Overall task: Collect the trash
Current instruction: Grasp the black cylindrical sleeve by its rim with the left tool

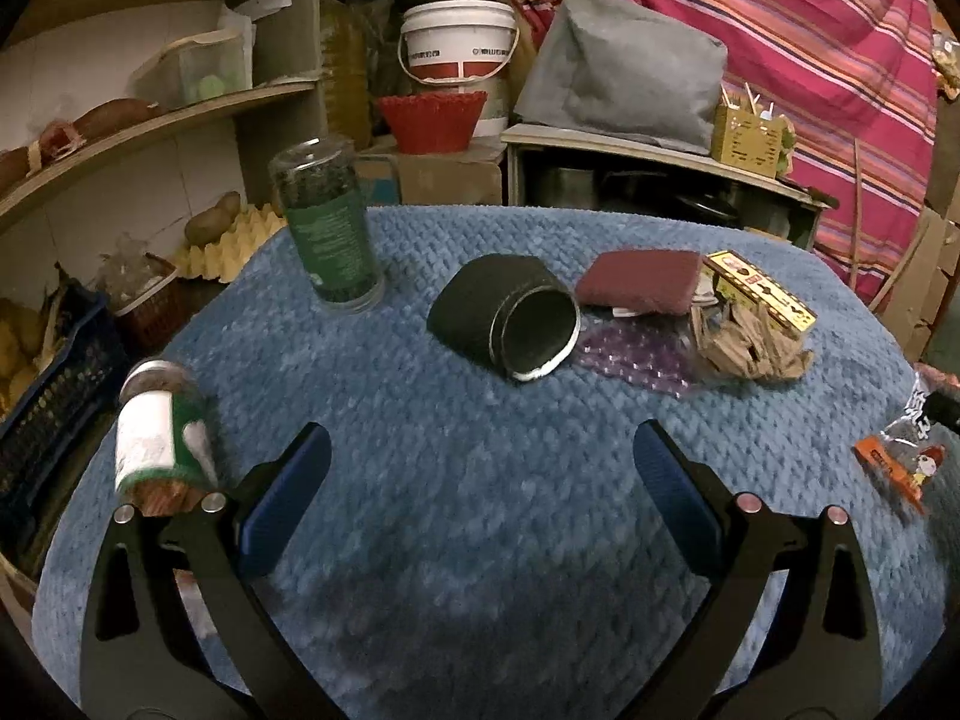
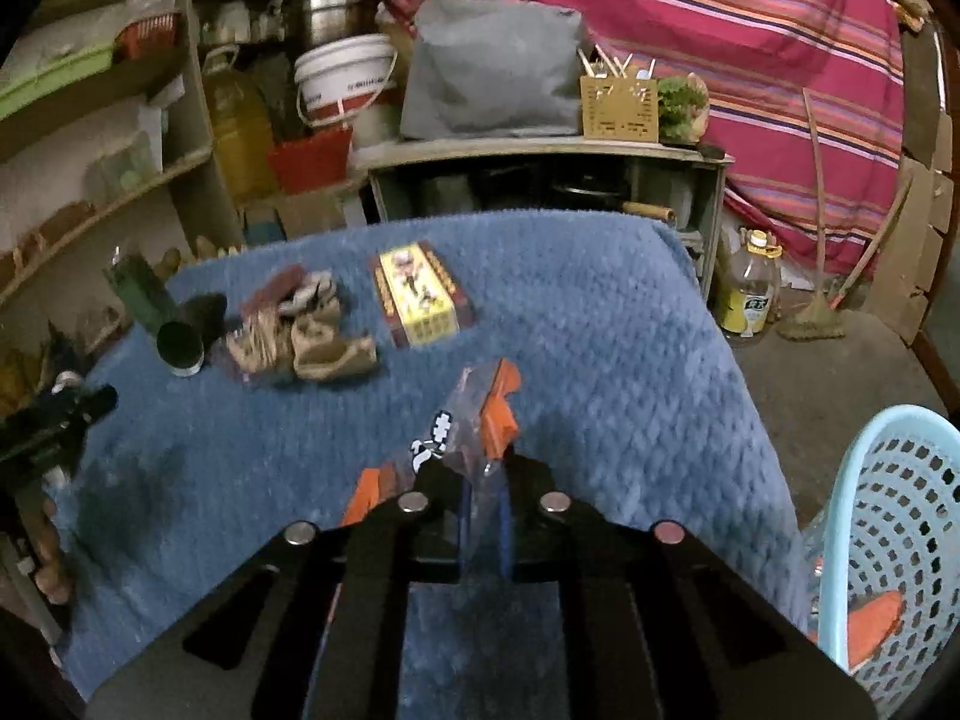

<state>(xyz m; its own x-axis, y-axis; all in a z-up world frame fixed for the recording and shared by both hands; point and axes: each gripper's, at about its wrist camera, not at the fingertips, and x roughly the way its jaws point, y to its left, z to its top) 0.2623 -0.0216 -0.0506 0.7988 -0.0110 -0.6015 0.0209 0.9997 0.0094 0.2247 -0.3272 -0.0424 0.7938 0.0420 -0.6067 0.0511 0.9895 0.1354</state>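
My right gripper (image 2: 483, 471) is shut on a clear and orange snack wrapper (image 2: 483, 411), which sticks up from between the fingers over the blue blanket (image 2: 612, 324). The same wrapper (image 1: 897, 456) shows at the right edge of the left wrist view. My left gripper (image 1: 480, 438) is open above bare blanket (image 1: 480, 540) with nothing between its fingers. Farther back lie a crumpled brown paper bag (image 1: 744, 345) (image 2: 318, 342), a purple plastic scrap (image 1: 636, 357), a black cup on its side (image 1: 510, 318) (image 2: 183, 339) and a yellow printed box (image 1: 765, 294) (image 2: 420, 294).
A light blue perforated basket (image 2: 888, 528) stands off the table's right side with an orange piece (image 2: 870, 618) inside. A tall green jar (image 1: 327, 228) stands at the back left, and a white-labelled bottle (image 1: 162, 432) lies near my left finger. Shelves and a low cabinet crowd the back.
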